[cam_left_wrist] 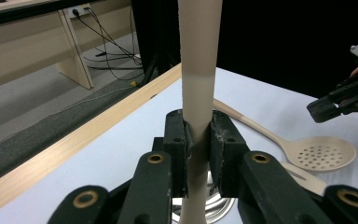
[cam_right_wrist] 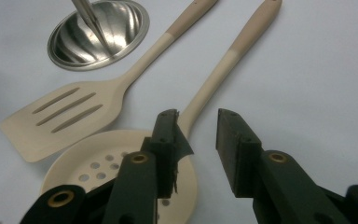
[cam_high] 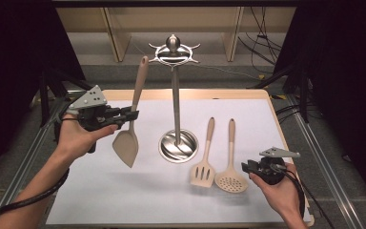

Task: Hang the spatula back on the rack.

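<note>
Slotted turner (cam_high: 203, 168) left of skimmer (cam_high: 230, 175) — stand (cam_high: 177, 143) seemingly behind-left.

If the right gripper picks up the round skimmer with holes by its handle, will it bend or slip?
The skimmer probably stays stiff: its long handle lies straight on the table. The smooth, tapered handle may slip or swing head-down. The right gripper is open above it.

Overhead light is washing my white table (cam_high: 248, 124) evenly while the sides are falling into black, soft shadows are pooling under my spatula (cam_high: 126, 143), glare is streaking the steel base (cam_right_wrist: 98, 35), and my near jaws are blurring slightly.
</note>
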Action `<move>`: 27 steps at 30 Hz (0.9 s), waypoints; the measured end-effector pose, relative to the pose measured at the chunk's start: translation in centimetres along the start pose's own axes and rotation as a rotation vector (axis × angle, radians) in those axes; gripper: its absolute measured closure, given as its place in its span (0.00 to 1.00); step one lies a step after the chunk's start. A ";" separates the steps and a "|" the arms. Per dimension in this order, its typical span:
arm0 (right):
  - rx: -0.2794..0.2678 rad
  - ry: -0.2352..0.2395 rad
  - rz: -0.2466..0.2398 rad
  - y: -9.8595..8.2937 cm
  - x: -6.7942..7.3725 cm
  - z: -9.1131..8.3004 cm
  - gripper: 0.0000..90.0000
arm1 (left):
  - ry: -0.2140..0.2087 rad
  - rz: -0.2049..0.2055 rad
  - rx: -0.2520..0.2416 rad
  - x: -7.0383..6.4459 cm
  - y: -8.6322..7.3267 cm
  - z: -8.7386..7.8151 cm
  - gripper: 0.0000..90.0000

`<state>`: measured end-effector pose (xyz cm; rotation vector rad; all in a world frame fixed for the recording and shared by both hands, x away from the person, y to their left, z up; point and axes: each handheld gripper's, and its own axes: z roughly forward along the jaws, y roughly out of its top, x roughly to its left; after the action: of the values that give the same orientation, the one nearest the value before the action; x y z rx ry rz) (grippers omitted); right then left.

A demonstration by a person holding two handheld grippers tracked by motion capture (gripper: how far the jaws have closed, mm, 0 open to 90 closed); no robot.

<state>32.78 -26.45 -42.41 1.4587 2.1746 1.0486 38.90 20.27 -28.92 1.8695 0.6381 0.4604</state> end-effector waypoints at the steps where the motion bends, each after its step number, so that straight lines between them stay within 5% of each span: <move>1: 0.001 0.000 0.000 0.0 0.0 0.0 0.77 | -0.001 -0.004 0.002 0.0 0.0 0.1 0.87; 4: 0.018 -0.005 0.031 0.0 0.3 -0.1 0.77 | -0.004 -0.001 0.015 0.1 0.1 0.3 0.87; 11: -0.020 -0.002 -0.032 -0.2 -0.2 0.3 0.77 | -0.013 0.004 0.027 0.2 0.2 1.1 0.87; 13: 0.010 -0.012 0.017 -0.1 0.1 0.1 0.77 | -0.014 0.001 0.033 0.2 0.2 1.3 0.87; 27: 0.024 -0.005 0.030 -0.2 0.3 -0.1 0.76 | -0.017 -0.018 0.019 0.0 -0.1 2.9 0.86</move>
<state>32.47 -26.24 -42.46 1.5075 2.1747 1.0313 40.60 18.19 -30.04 1.8826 0.6499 0.4281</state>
